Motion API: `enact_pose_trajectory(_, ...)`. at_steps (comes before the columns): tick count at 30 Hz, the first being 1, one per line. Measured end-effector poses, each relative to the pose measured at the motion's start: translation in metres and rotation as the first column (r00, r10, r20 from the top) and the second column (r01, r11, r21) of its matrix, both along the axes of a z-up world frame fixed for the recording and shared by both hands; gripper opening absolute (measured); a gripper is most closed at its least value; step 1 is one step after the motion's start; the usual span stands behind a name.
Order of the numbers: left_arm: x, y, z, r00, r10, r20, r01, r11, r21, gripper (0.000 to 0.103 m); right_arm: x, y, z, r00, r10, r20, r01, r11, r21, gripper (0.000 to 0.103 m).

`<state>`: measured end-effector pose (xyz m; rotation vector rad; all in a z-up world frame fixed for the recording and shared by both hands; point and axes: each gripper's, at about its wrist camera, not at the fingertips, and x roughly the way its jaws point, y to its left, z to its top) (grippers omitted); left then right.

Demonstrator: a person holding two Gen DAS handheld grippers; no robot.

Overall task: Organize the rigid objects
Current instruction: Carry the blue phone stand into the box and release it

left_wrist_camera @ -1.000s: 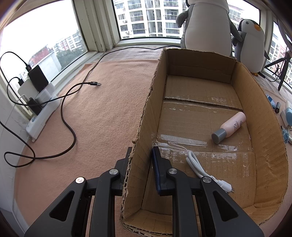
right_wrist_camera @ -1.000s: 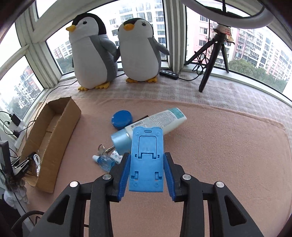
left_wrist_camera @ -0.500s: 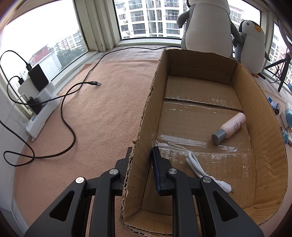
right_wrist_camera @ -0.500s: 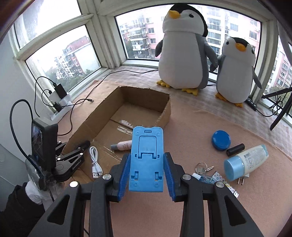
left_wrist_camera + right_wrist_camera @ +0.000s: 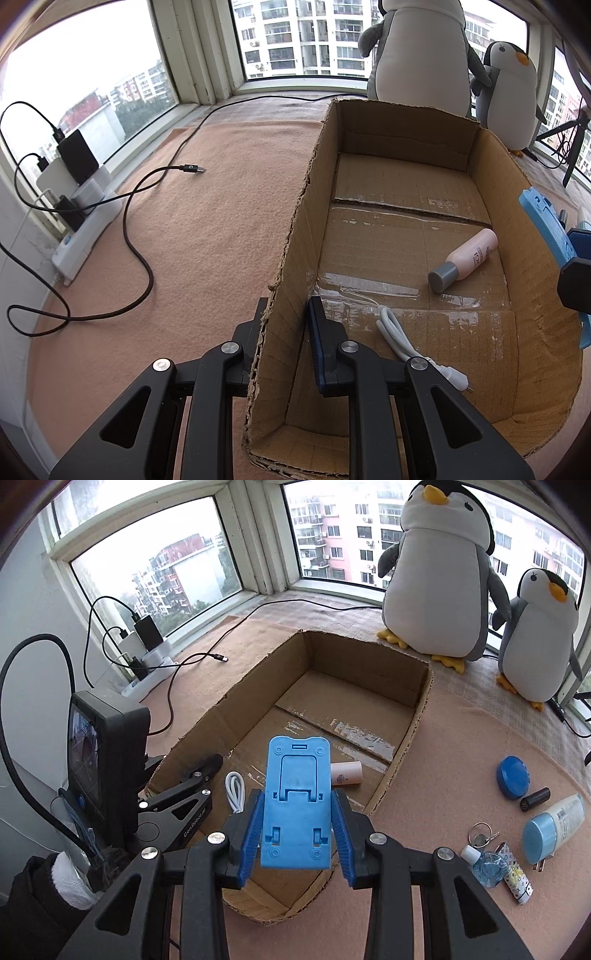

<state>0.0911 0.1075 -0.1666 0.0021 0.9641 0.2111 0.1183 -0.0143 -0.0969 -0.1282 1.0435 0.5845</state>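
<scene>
My left gripper (image 5: 288,306) is shut on the left wall of the open cardboard box (image 5: 517,221), one finger outside and one inside. A pink bottle (image 5: 469,258) with a grey cap and a white cable (image 5: 399,336) lie on the box floor. My right gripper (image 5: 295,797) is shut on a blue folding phone stand (image 5: 295,771), held flat above the near end of the box (image 5: 417,709). The stand (image 5: 543,221) also shows at the right edge of the left wrist view, over the box's right wall. The stand partly hides the bottle (image 5: 347,772).
Two plush penguins (image 5: 436,590) stand behind the box. On the mat to its right lie a blue lid (image 5: 512,777), a black cylinder (image 5: 535,799), a white tube (image 5: 554,827), keys (image 5: 480,836) and small items. A power strip (image 5: 85,225) and black cable (image 5: 147,258) lie left.
My right gripper has swung left with the blue stand, from over the loose items to above the box's near end. The stand now shows in the left wrist view. The left gripper kept still.
</scene>
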Motion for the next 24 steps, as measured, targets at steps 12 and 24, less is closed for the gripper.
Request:
enact_pose_trajectory(12, 0.000, 0.000, 0.000, 1.000, 0.000, 0.000, 0.000, 1.000, 0.000, 0.017, -0.001, 0.002, 0.002, 1.000, 0.003, 0.018, -0.004, 1.000, 0.014, 0.060)
enact_pose_trajectory(24, 0.000, 0.000, 0.000, 1.000, 0.000, 0.000, 0.000, 1.000, 0.000, 0.017, -0.001, -0.006, 0.008, 1.000, -0.013, 0.028, 0.012, 1.000, 0.019, 0.060)
